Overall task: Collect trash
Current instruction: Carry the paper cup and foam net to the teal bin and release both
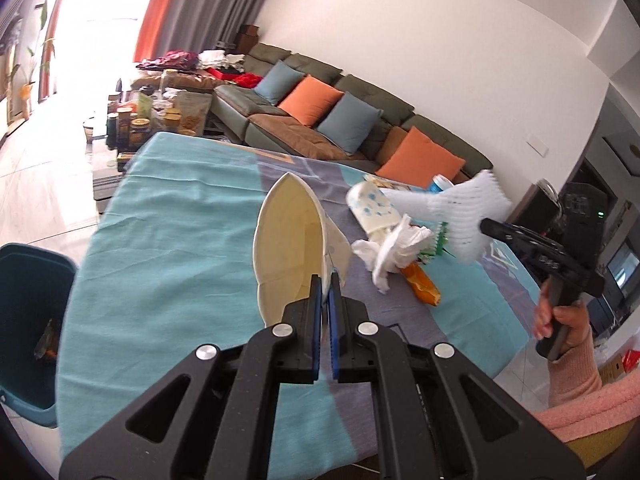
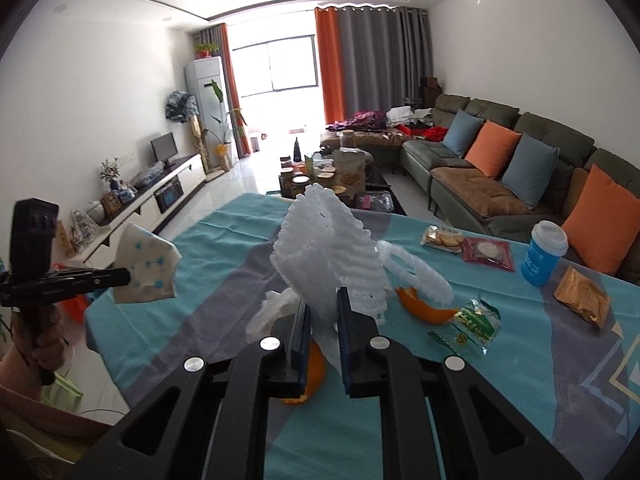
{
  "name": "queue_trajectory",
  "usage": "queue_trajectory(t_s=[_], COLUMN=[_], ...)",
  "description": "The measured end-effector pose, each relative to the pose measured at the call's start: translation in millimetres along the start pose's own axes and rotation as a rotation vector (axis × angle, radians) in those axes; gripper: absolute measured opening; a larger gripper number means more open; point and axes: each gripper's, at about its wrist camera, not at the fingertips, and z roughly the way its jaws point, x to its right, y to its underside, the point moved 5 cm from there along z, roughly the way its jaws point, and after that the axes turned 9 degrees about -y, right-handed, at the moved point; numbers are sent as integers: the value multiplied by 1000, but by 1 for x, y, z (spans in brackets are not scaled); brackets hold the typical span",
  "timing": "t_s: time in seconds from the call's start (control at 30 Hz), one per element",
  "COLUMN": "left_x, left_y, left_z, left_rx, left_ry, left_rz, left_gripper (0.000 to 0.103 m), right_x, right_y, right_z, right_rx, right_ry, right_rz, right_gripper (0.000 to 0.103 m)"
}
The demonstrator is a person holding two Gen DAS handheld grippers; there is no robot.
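Observation:
My left gripper [image 1: 325, 280] is shut on the rim of a flattened paper cup [image 1: 286, 248], held above the teal tablecloth [image 1: 180, 220]. The right wrist view shows that cup [image 2: 148, 268] with its blue dot pattern, in the left gripper [image 2: 126, 276] at the left. My right gripper [image 2: 323, 300] is shut on a white foam net sleeve [image 2: 328, 248], lifted over the table. The left wrist view has the foam net [image 1: 468, 208] and right gripper [image 1: 486, 226] at the right. A teal bin [image 1: 28, 320] stands on the floor by the table's left edge.
On the cloth lie another dotted paper cup [image 1: 370, 208], crumpled tissue [image 1: 396, 248], orange peels [image 2: 424, 308], a green wrapper [image 2: 476, 324], a blue lidded cup [image 2: 544, 254] and a brown packet [image 2: 582, 296]. A sofa [image 2: 500, 184] runs along the far side.

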Motion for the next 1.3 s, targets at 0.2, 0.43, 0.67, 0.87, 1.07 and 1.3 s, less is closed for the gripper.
queue_trajectory(t_s=[0.2, 0.43, 0.67, 0.87, 1.07, 1.3], left_x=[-42, -91, -136, -184, -233, -271], left_y=[0, 6, 10, 14, 26, 38], left_z=[-31, -70, -98, -115, -119, -109], left_rx=[41, 85, 110, 110, 66, 20], left_ry=[-82, -168, -266, -371, -464, -494], left_rz=[-49, -117, -176, -242, -303, -357], left_gripper=[4, 4, 4, 4, 4, 4], right_x=[-48, -95, -137, -196, -250, -284], right_y=[-22, -36, -50, -60, -66, -58], right_z=[11, 46, 80, 127, 185, 247], right_rx=[12, -18, -28, -66, -137, -242], right_ry=[-133, -254, -398, -540, -657, -718], right_rz=[-50, -104, -106, -134, -133, -75], right_gripper=[11, 12, 12, 12, 12, 12])
